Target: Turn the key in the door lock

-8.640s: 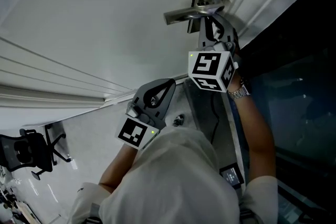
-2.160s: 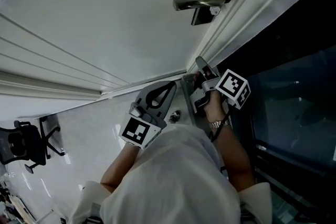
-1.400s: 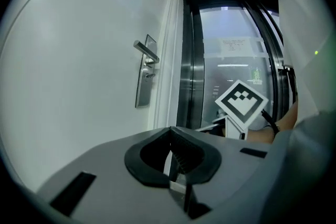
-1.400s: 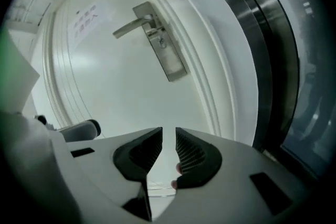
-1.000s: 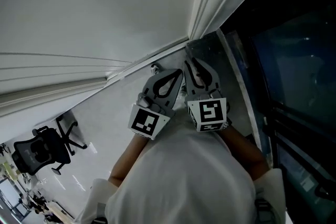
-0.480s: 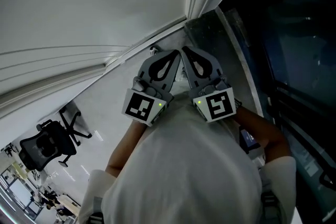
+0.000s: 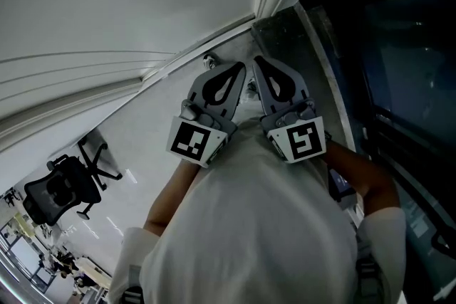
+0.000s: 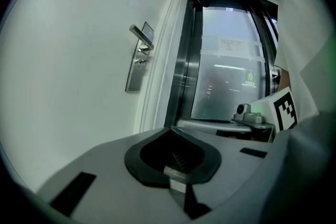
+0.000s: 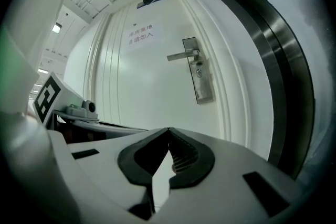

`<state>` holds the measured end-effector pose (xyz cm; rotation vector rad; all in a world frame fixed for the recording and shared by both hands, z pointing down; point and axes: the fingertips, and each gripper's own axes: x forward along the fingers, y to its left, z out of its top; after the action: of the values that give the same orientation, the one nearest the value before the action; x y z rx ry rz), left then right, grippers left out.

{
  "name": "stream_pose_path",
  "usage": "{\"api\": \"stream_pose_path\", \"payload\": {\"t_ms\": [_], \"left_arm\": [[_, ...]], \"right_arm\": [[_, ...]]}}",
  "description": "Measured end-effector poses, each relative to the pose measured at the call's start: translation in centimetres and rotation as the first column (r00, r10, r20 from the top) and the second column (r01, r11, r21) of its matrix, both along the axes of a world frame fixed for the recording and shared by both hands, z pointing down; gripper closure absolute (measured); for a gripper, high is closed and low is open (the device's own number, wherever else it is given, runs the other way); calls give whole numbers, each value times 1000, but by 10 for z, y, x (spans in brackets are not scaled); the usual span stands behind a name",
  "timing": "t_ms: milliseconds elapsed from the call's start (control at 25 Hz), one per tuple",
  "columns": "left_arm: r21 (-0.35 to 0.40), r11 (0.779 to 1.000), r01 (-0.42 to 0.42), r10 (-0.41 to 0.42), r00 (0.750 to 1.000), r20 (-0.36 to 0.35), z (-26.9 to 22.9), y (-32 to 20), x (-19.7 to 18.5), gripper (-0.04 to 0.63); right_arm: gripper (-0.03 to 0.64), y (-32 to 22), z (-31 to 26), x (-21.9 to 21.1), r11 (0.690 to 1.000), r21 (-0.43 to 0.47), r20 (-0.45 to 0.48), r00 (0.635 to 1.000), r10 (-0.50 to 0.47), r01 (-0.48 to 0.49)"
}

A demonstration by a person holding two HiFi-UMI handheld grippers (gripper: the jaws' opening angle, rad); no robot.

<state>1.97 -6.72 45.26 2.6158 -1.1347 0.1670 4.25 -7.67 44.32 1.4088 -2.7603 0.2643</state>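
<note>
White door (image 7: 107,3) fills most of the head view, with a dark glass panel (image 7: 406,46) to its right and a steel jamb (image 9: 286,86) between them. An office chair (image 7: 60,189) stands well apart on the pale floor (image 7: 149,132) at the left. Both tools are held close to the person's body, side by side, pointing roughly level at the door. The left tool (image 7: 240,67) has its jaws pressed tip to tip with nothing in them, and the right tool (image 7: 258,60) is likewise closed and empty. The lock plate (image 9: 201,81) sits well apart from both, near the door's jamb edge, with the lever handle (image 9: 182,55) sticking out above. I take the small bright shape just under the lever to be the key (image 9: 198,74), too small to read its turn. By my judgement no turning is in hand right now. If the key is unturned, a reach, a grip and a twist all remain. The room between tools and door is open; the lever just above the key and the jamb beside it are the tight edges.
</note>
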Motion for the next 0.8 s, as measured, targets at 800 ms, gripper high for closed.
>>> {"api": "stream_pose_path", "payload": {"t_ms": [800], "left_arm": [[28, 999, 37, -35, 996, -84, 12, -1, 10, 589]], "right_arm": [[614, -4, 4, 15, 1000, 17, -59, 998, -13, 14]]}}
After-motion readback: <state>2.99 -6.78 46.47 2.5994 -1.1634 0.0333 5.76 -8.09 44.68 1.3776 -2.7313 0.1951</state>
